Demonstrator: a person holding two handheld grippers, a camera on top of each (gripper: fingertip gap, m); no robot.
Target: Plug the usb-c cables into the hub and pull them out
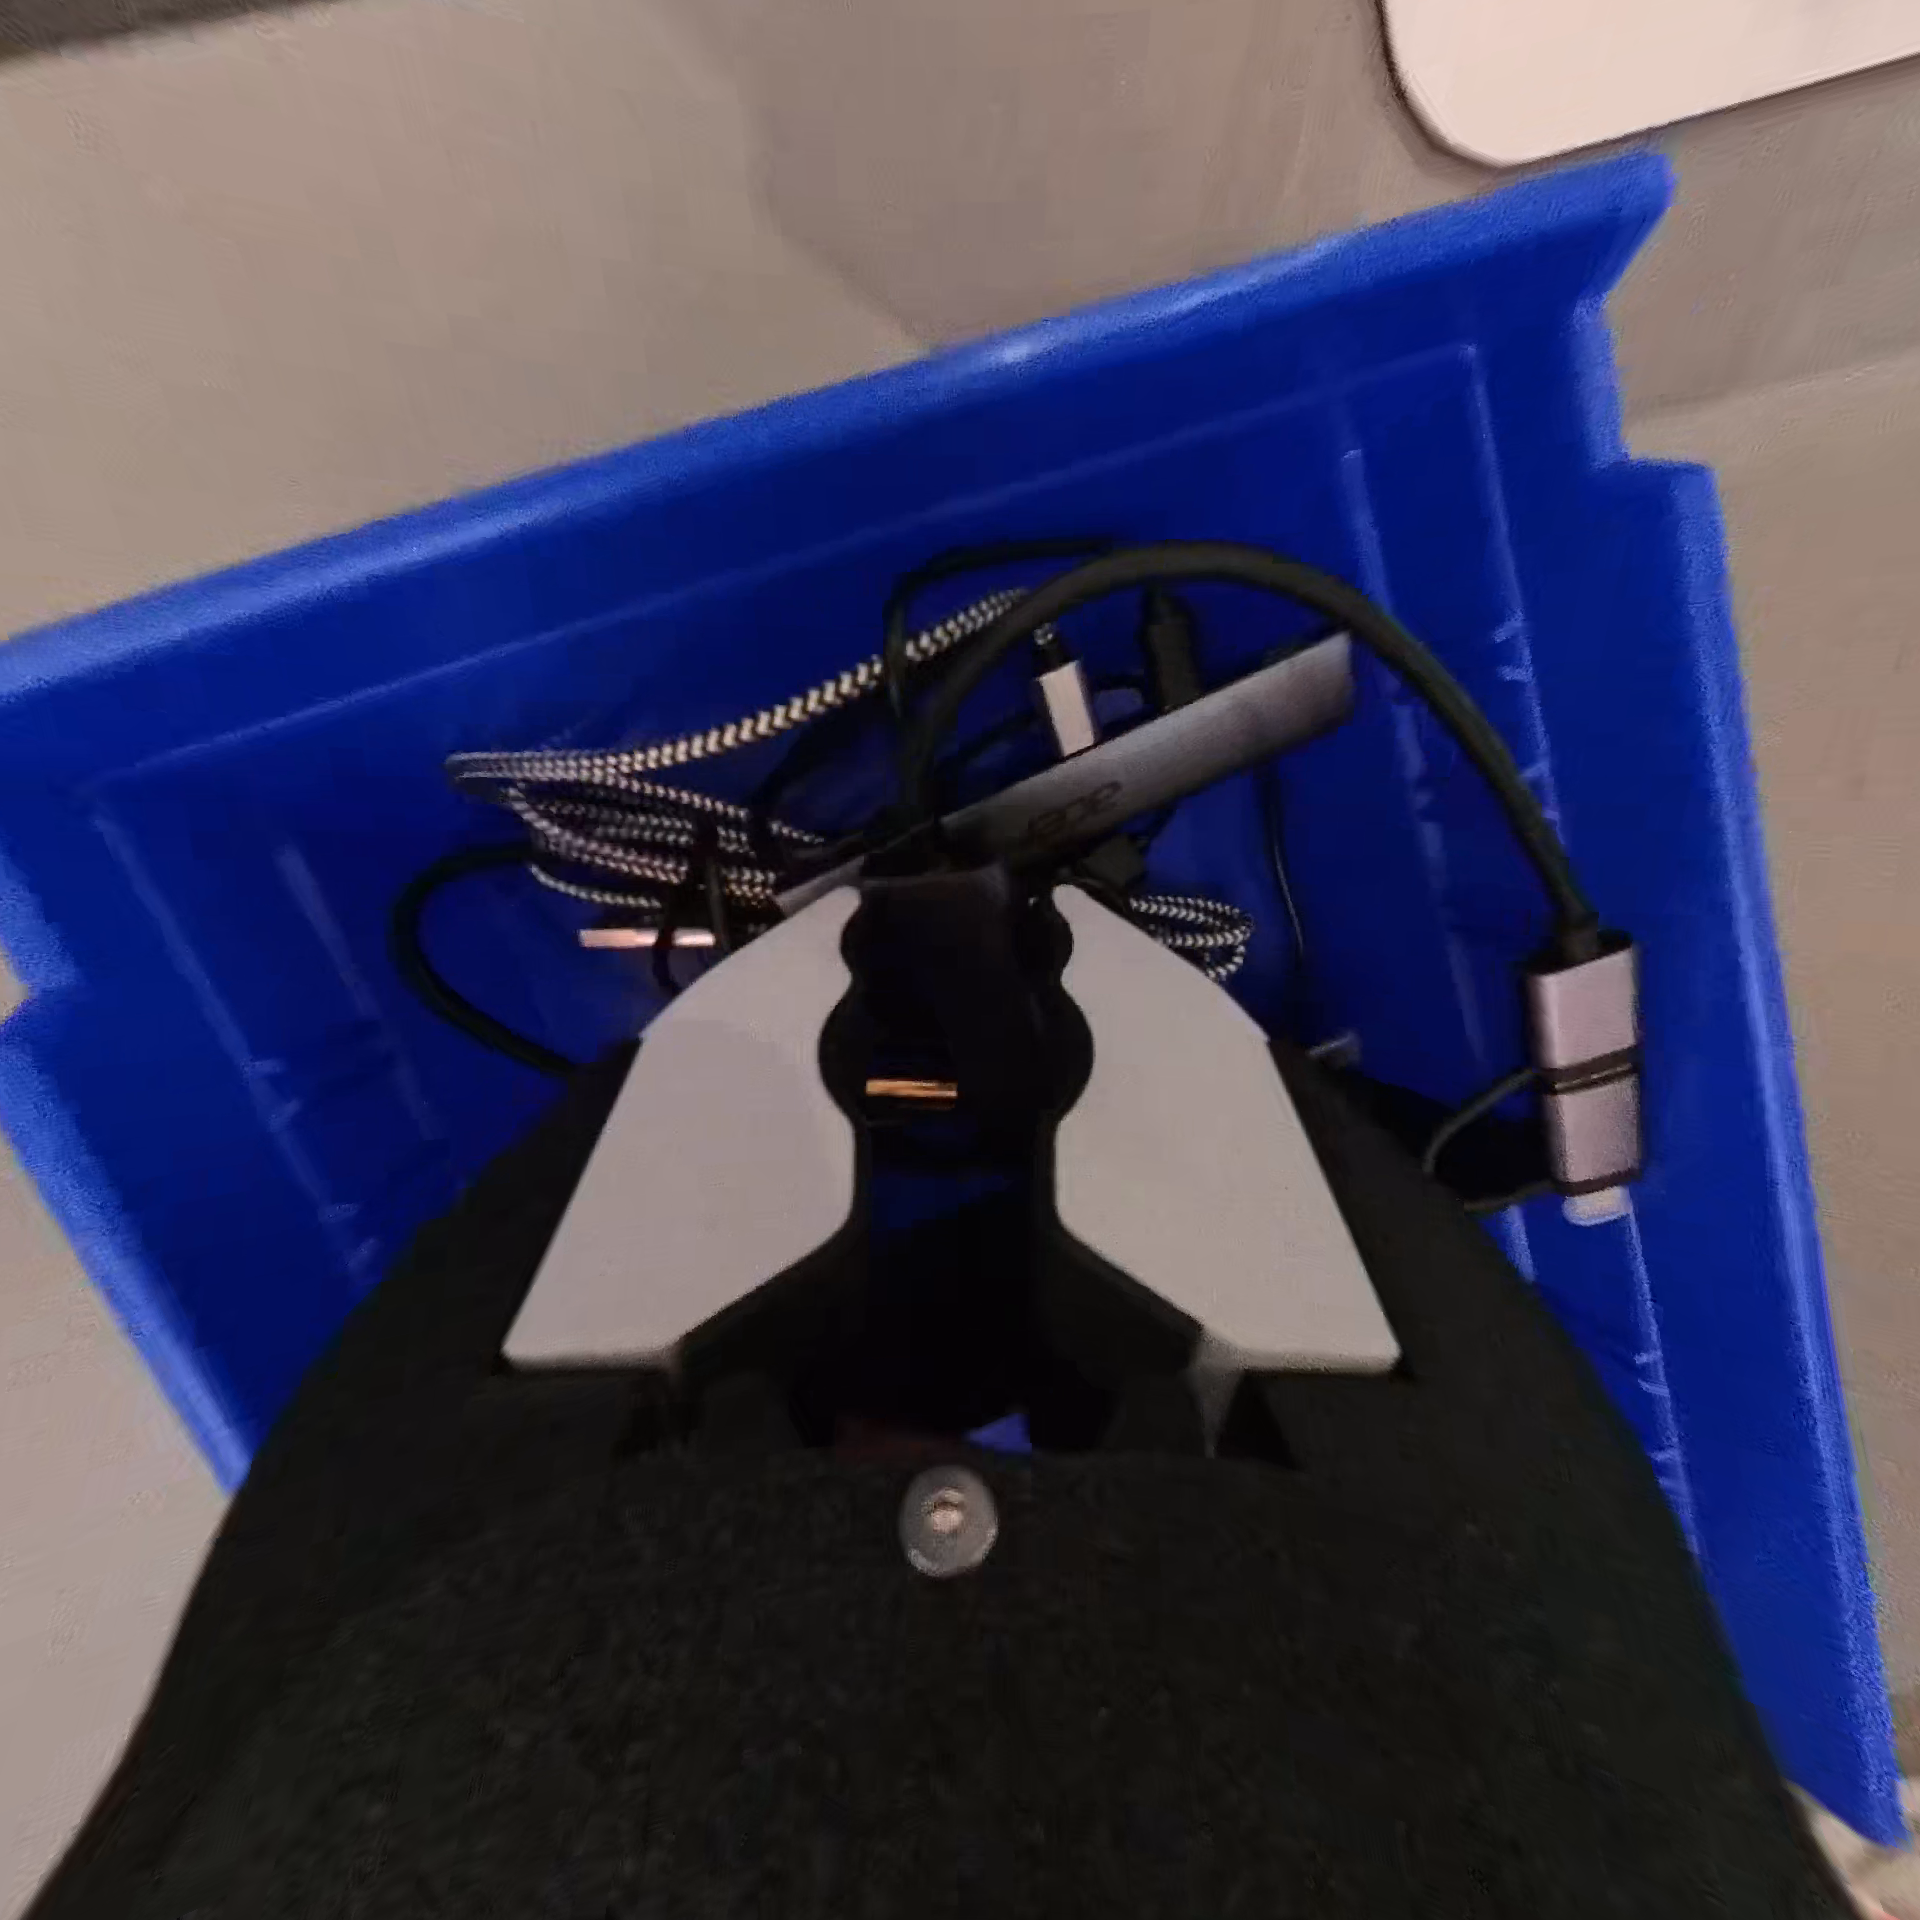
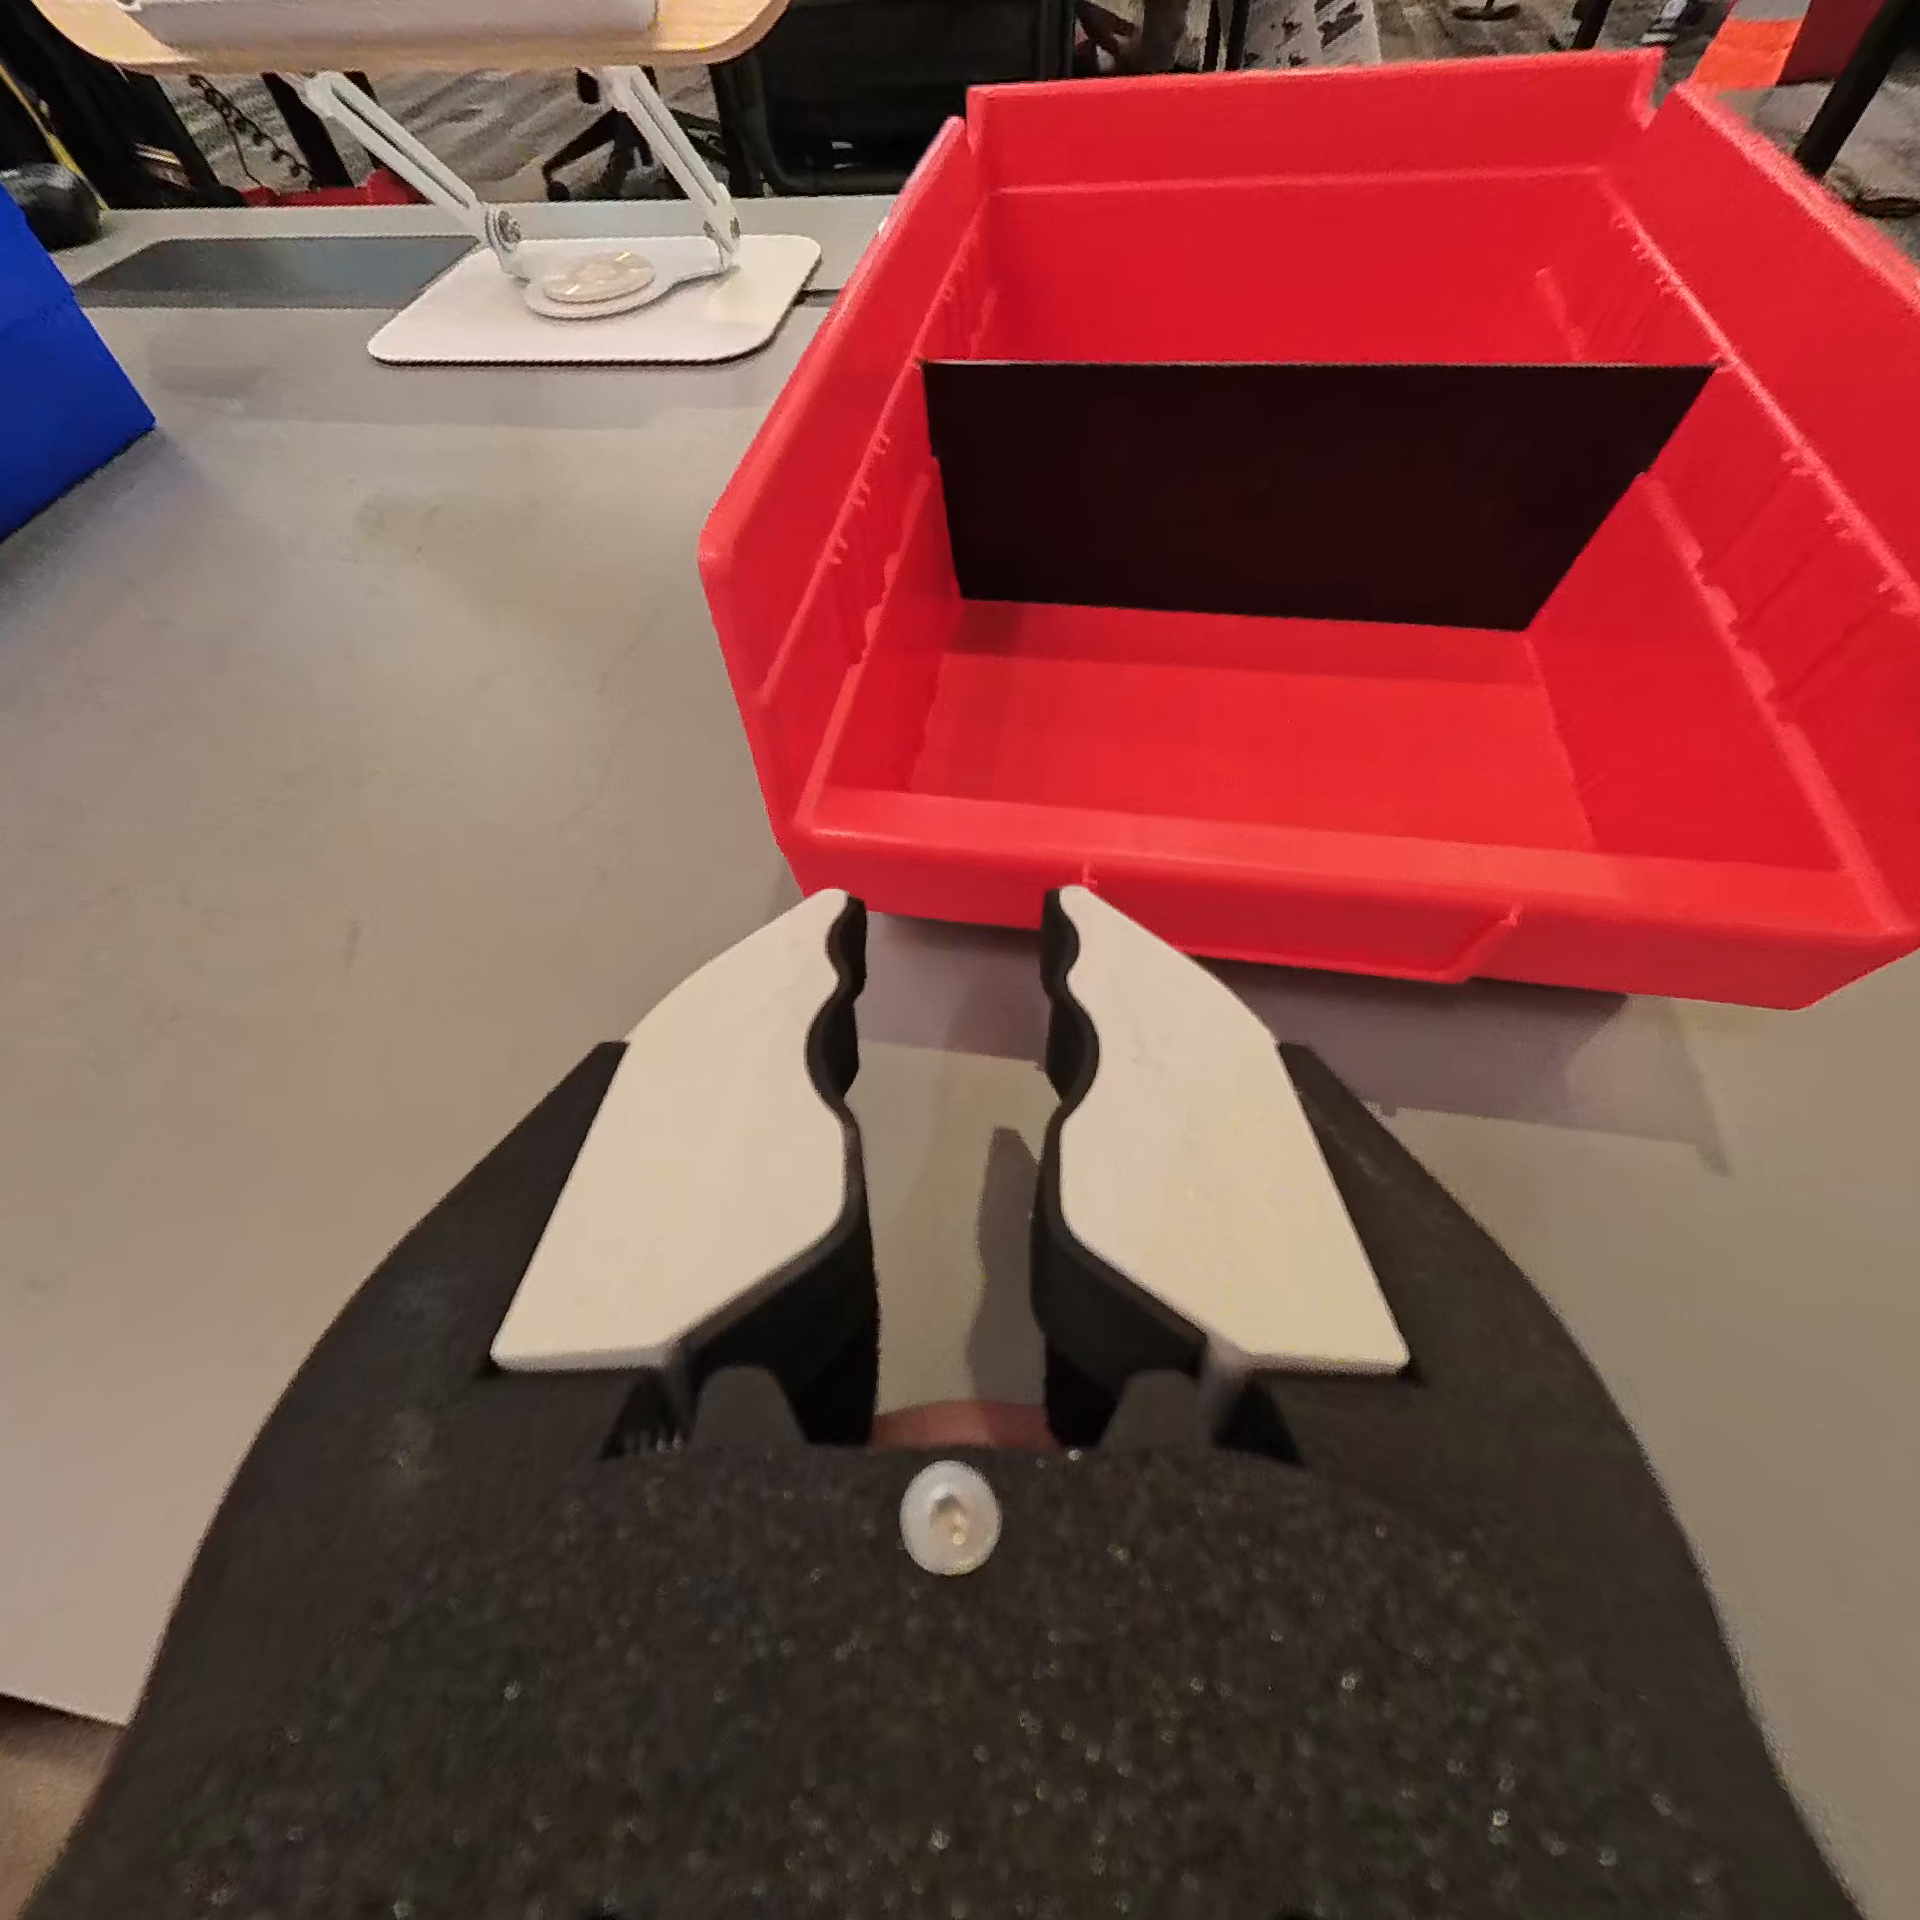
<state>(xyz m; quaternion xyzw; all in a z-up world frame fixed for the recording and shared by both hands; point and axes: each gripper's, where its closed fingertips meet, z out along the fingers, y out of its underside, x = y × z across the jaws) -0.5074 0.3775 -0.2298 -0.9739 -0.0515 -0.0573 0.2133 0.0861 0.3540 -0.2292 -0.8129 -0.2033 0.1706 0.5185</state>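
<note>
Here the left hand-held gripper (image 1: pixel 951 894) pinches the hub (image 1: pixel 1091 769) above the blue bin (image 1: pixel 416 644); the right hand-held gripper (image 2: pixel 951 935) hovers parted, empty.

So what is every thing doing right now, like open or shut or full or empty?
left gripper: shut on the hub
hub: held over the blue bin, tilted, plugs in it
hub's own cable: arching, its grey plug hanging free
braided cable: bundled in the blue bin
blue bin: holds cables
right gripper: open, empty
red bin: empty, black divider upright
</note>
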